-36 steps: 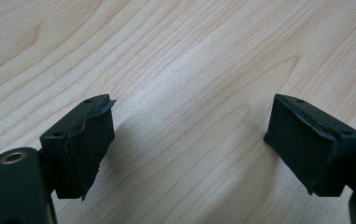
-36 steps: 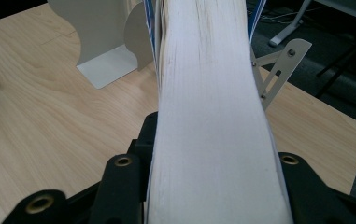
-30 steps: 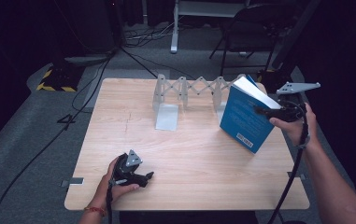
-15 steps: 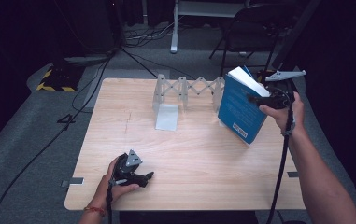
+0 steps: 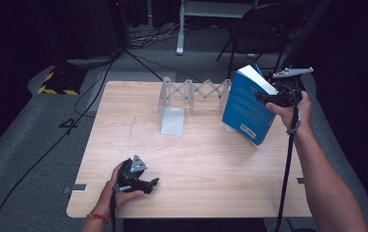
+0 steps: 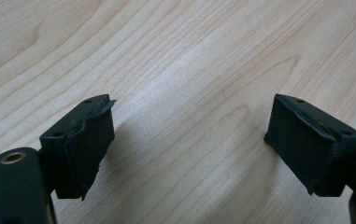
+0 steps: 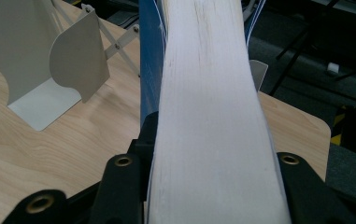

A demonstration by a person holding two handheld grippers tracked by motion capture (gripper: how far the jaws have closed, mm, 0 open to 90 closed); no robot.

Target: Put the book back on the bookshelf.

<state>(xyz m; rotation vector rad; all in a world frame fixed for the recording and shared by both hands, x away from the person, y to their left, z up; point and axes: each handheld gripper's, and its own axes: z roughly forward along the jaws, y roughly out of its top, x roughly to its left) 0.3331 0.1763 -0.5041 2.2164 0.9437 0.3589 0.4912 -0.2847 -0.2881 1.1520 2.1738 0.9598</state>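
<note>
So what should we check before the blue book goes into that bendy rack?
1. Right gripper clamped on the blue book: ok.
2. Book lifted off the table: ok.
3. Book upright for a slot: not ok, it leans.
4. Accordion rack standing with open slots: ok.
5. Left gripper out of the way, jaws open, nothing between them: ok.
6. Slot wide enough for the book: cannot tell.

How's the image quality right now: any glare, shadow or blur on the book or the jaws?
High view: table evenly lit, surroundings dark, slightly soft. Right gripper view: book page edge close, pale and a bit soft. Left gripper view: sheen on the wood, soft shadows beside the sharp, open left gripper.
</note>
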